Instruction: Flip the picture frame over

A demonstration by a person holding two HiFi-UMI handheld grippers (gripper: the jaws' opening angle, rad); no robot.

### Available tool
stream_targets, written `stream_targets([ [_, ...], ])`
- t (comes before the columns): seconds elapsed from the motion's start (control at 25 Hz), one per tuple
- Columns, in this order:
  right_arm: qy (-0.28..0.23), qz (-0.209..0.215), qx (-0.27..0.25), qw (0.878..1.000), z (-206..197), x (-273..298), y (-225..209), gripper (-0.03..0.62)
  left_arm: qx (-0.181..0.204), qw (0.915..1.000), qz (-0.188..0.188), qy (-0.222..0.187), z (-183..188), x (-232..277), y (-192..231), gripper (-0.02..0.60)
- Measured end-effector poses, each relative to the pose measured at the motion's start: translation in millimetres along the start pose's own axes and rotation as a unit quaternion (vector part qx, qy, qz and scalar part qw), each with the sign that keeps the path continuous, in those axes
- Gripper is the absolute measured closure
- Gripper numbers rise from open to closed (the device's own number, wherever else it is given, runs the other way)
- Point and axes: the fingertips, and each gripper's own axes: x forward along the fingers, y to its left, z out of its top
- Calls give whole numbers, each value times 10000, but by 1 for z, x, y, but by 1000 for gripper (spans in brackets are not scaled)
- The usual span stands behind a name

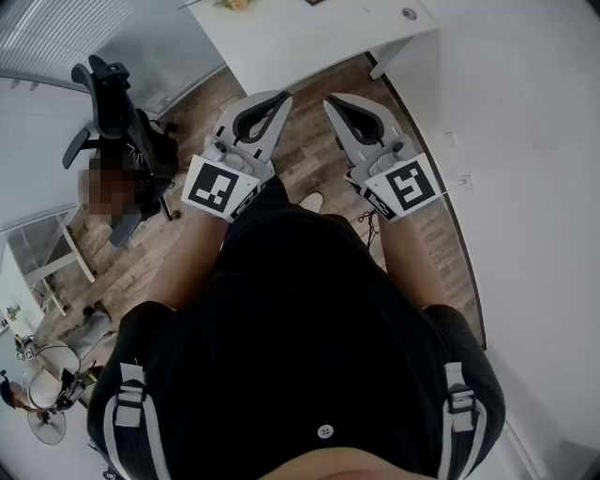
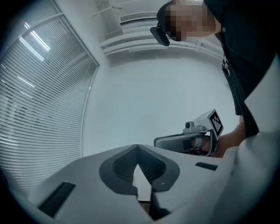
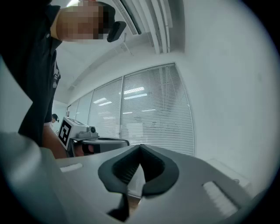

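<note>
Seen from above, a person wears a black short-sleeved shirt [image 1: 300, 319] with a small white button [image 1: 325, 431] and grey buckled shoulder straps [image 1: 128, 412]. The left gripper [image 1: 281, 98] and right gripper [image 1: 330, 101] are pale grey plastic with dark ribbed pads [image 2: 120, 168]. Each carries a white cube [image 1: 223, 187] printed with black square markers.

White table [image 1: 309, 42] at 12 o'clock. On it: a small round item [image 1: 410, 13] near its 2 o'clock corner, plus a yellowish thing [image 1: 234, 4] and a dark thing [image 1: 315, 2], both cut off at the top edge, so no ID. Wood floor [image 1: 309, 155] below. Standing on it: black office chair [image 1: 117, 112] at 10 o'clock, small white side table [image 1: 66, 253] at 9, fan [image 1: 47, 412] at 8.
</note>
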Motion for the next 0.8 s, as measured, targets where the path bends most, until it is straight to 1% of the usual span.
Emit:
stream_targets([
  [0.12, 32, 3, 55, 10000, 1, -6, -1, 585, 8, 10000, 14, 51, 0, 1, -4, 580],
  [0.32, 31, -49, 231, 9997, -1, -12, -11, 585, -93, 9998, 100, 137, -5, 5, -5, 580],
  [0.48, 34, -48, 268, 9996, -4, -14, -10, 584, -71, 9997, 157, 179, -10, -1, -5, 580],
  [0.8, 92, -76, 93, 9999, -6, -15, -2, 578, -105, 9995, 243, 185, -12, -11, -6, 580],
])
